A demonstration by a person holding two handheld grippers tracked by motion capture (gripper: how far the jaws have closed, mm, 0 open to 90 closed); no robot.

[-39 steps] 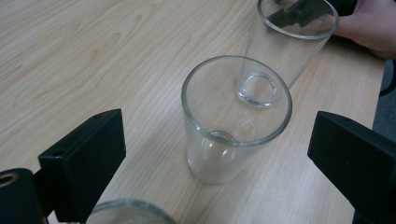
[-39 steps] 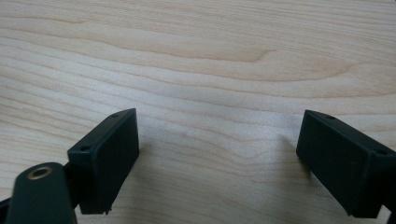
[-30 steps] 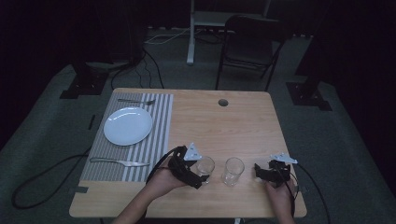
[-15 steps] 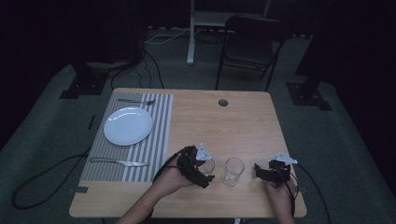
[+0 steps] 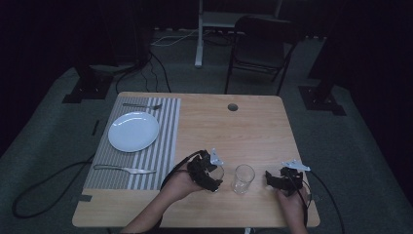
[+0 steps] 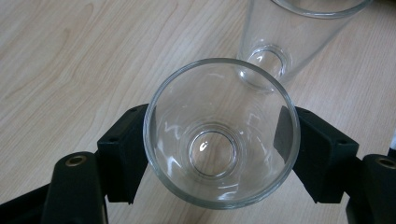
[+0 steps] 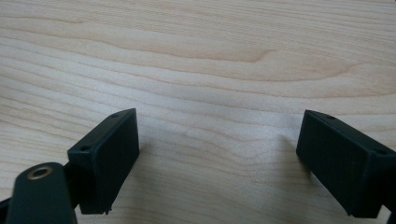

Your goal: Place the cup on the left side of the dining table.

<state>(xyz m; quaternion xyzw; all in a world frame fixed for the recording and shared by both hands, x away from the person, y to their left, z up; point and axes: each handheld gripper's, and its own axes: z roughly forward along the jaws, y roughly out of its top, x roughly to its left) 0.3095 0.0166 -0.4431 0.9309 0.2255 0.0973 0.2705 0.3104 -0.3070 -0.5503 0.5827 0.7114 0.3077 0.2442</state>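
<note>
Two clear drinking glasses stand upright side by side near the front of the wooden table [image 5: 253,131]. My left gripper [image 5: 214,173] [image 6: 212,140] is at the left glass [image 5: 217,170] [image 6: 219,135]. Its jaws have just been closing, and now both pads press the glass's sides. The right glass [image 5: 243,178] [image 6: 289,37] stands free just beyond, close to the held one. Further right, my right gripper [image 5: 271,179] [image 7: 219,154] rests low over bare wood, open, with nothing between its jaws.
A striped placemat [image 5: 163,146] on the left carries a white plate [image 5: 133,131], with a fork [image 5: 142,105] at the far side and a knife [image 5: 124,169] at the near side. A cable hole [image 5: 233,107] sits near the far edge. A chair [image 5: 258,44] stands behind the table.
My left gripper has slid a little to the right around the left glass and its jaws have closed onto it. The right gripper has stayed where it was.
</note>
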